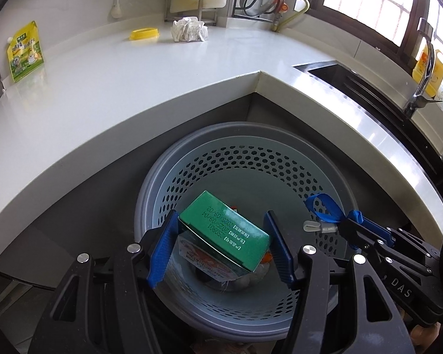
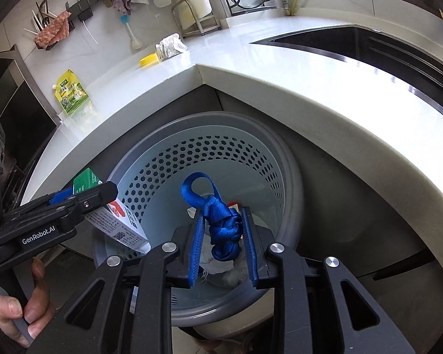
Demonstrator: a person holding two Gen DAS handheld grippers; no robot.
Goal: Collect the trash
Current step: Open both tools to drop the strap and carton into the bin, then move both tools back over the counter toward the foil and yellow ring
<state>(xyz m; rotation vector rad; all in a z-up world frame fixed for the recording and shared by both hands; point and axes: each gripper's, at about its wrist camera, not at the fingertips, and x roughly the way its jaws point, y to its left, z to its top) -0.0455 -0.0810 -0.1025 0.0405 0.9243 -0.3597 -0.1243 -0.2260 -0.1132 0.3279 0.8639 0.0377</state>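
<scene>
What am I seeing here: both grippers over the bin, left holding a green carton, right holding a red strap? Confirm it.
Not quite. The strap in the right gripper is blue, not red, as the right wrist view shows. The rest stands: the left gripper holds the green carton, both over the bin.

We see a green carton [image 1: 224, 230] with darker green date print on its end; its side [image 2: 118, 224] is white with red patches and black text. The knotted strap [image 2: 221, 221] is bright blue. Our grippers are black with blue ribbed pads [image 1: 162, 253]. The bin [image 1: 280, 159] is pale grey-blue, hexagon-perforated, under a darker grey rim. The countertop [image 1: 133, 79] is glossy white. A pouch [image 1: 23, 50] is yellow-green, a lid [image 1: 143, 33] yellow, crumpled paper [image 1: 189, 29] white.
</scene>
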